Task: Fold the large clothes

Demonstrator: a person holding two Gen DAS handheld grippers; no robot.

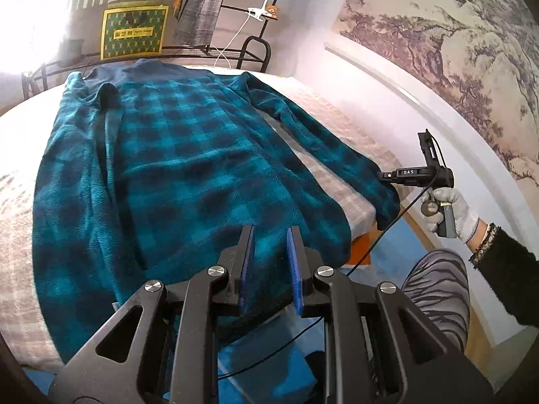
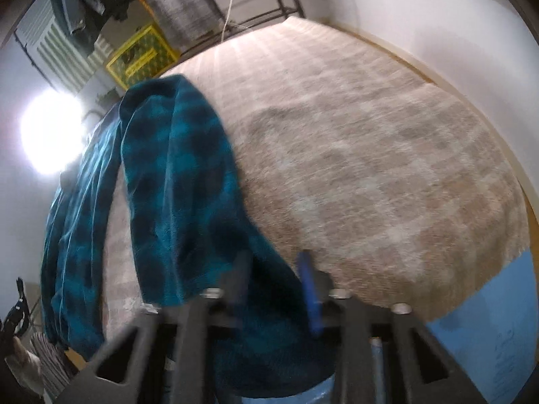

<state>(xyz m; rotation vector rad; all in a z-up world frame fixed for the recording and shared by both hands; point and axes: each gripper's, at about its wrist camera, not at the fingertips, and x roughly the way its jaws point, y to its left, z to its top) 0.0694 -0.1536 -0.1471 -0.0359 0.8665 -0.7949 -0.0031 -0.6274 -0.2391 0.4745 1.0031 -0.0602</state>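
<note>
A teal and black checked fleece garment (image 1: 188,155) lies spread flat on the bed, collar at the far end. My left gripper (image 1: 269,232) sits at the near hem, and its blue pads (image 1: 292,256) are shut on a fold of that hem. The garment's right sleeve (image 1: 337,155) runs down to the bed's near right corner. There a gloved hand (image 1: 451,208) holds my right gripper (image 1: 382,175) at the cuff. In the blurred right wrist view the sleeve (image 2: 182,181) runs into my right gripper (image 2: 274,269), which is shut on the cuff.
A beige checked blanket (image 2: 370,168) covers the bed. Behind the bed stand a black metal rack (image 1: 235,50) and a yellow-green box (image 1: 134,32). A painted wall (image 1: 454,50) runs along the right. The person's striped trouser leg (image 1: 438,289) and blue flooring (image 1: 269,363) are close below.
</note>
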